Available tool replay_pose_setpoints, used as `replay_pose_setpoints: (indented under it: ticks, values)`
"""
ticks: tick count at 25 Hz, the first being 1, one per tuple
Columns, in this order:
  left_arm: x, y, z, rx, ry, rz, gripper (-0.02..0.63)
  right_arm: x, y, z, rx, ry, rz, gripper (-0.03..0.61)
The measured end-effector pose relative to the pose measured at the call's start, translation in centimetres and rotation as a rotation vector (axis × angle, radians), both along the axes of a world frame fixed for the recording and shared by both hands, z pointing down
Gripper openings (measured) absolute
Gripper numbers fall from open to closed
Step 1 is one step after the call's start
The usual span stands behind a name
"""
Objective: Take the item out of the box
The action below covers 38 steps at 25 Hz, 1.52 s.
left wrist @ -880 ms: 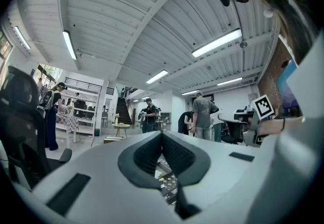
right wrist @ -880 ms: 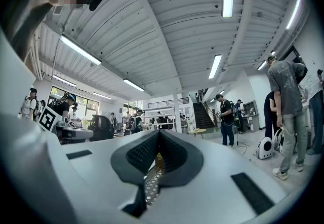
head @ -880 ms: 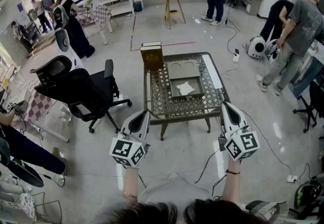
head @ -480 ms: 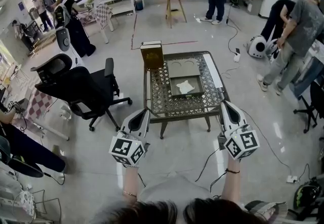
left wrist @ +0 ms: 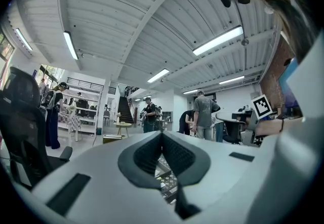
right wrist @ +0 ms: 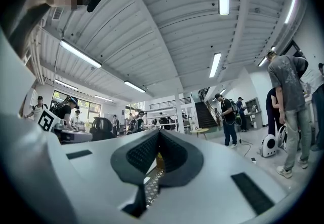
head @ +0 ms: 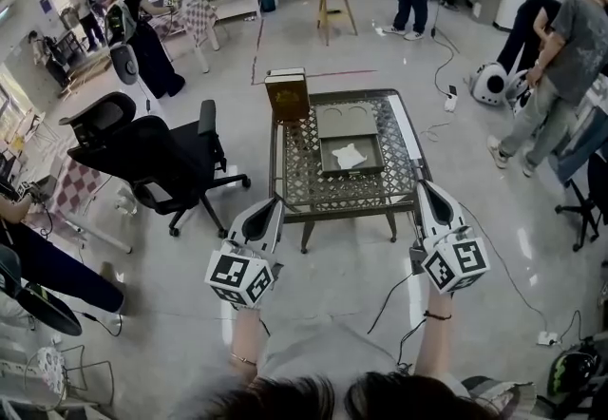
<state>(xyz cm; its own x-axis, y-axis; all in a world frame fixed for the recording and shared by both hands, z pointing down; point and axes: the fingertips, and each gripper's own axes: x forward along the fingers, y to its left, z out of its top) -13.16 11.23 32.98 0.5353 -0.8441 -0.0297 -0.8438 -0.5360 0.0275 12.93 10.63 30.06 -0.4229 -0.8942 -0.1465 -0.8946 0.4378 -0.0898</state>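
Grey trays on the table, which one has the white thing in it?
The nearer tray: the white item lies in it. The farther tray looks empty.

Left hand-held gripper [head: 275, 206] and right hand-held gripper [head: 424, 186], both closed on nothing.
They point forward, roughly level and well apart, each just short of a near corner of the counter [head: 342, 211]. Each pair of jaws meets at the tips. The left forearm [head: 243, 337] and right forearm [head: 434, 337] reach out bare from below.
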Motion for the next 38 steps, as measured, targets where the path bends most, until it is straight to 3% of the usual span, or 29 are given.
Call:
replay_pose_setpoints:
  ticks: [11, 27, 38]
  values:
    - [0.2, -1.7, 1.4, -0.043, -0.012, 0.017, 0.017, -0.5, -2.2, 1.2, -0.031, -0.028, -0.009, 0.02]
    - [-0.6, -13.0, 1.5, -0.029, 0.022, 0.062, 0.017, -2.9, -12.2, 1.2, -0.024, 0.025, -0.009, 0.02]
    - [0.1, -17.0, 2.1, -0.045, 0.015, 0.099, 0.017, -2.5, -16.1, 1.6, -0.032, -0.029, -0.004, 0.02]
